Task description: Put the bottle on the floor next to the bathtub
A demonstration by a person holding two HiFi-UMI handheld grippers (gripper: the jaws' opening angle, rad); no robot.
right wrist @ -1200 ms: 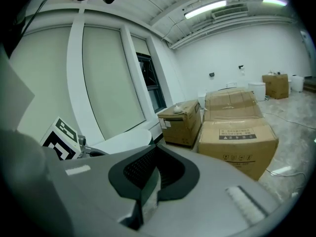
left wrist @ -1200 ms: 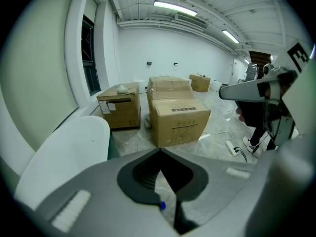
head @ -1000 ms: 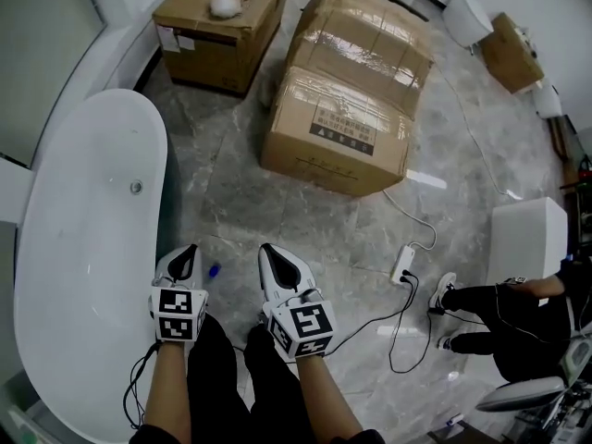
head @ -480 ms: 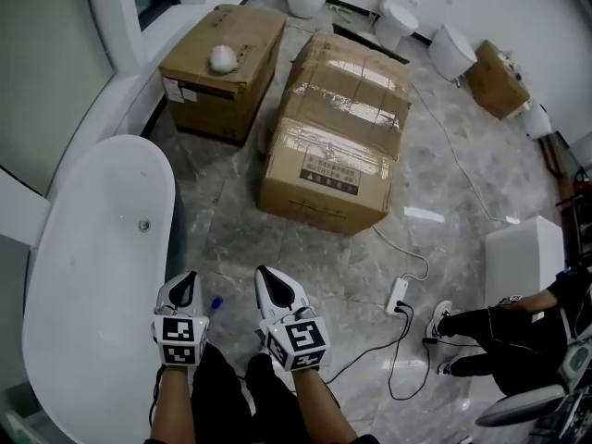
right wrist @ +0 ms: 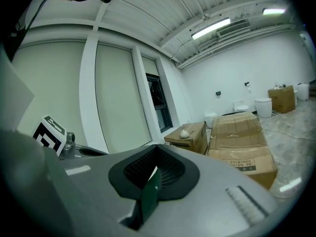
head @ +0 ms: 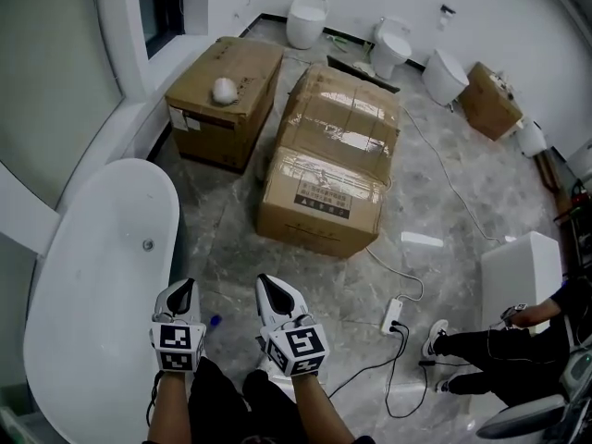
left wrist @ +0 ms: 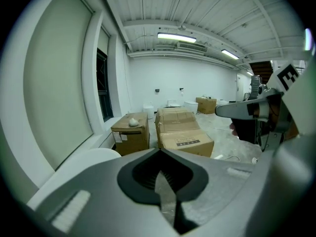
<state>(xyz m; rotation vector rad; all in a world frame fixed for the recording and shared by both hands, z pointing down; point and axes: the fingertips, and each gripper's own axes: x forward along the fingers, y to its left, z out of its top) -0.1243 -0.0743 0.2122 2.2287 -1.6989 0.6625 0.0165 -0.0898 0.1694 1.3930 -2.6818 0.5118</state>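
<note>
The white bathtub (head: 92,294) runs along the left of the head view, and its rim (left wrist: 94,157) also shows in the left gripper view. On the grey marble floor beside the tub, a small blue bit of the bottle (head: 215,322) shows between my two grippers; the rest of it is too small to make out. My left gripper (head: 185,285) hangs just left of it, jaws shut and holding nothing. My right gripper (head: 265,280) is a little to the bottle's right, also shut and holding nothing. Neither gripper view shows the bottle.
A large taped cardboard box (head: 328,169) and a smaller box (head: 225,100) with a white lump (head: 225,89) on it stand ahead. A power strip (head: 392,314) with cables lies to the right. A seated person's legs (head: 472,340) and a white block (head: 520,266) are at the right; toilets (head: 305,17) line the far wall.
The head view has tilted up, showing more of the far wall and toilets. Both grippers sit slightly lower in the picture, still shut and holding nothing; the blue bit stays on the floor.
</note>
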